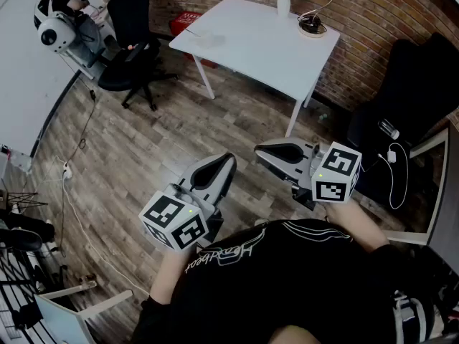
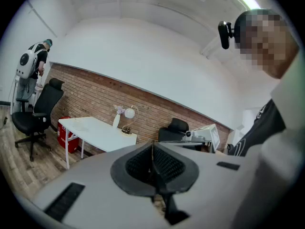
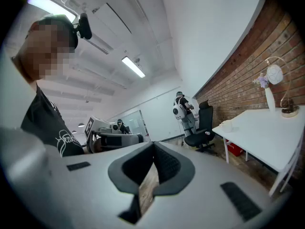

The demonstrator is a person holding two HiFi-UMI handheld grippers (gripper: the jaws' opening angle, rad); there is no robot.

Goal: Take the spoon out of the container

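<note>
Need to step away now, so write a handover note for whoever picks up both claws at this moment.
Left claw: shut, empty, held in the air over the wood floor.
Right claw: shut, empty, beside it.
Things: no spoon or container can be made out. The white table ahead carries a vase and a lamp.
Done: nothing.
Left: find the container, probably at the table, and lift the spoon out.

Bright, even indoor light from ceiling strip lamps (image 3: 133, 67); shadows soft. Strong fisheye bend w/ dark corners in both gripper views. Nearest surfaces slightly out of focus.
</note>
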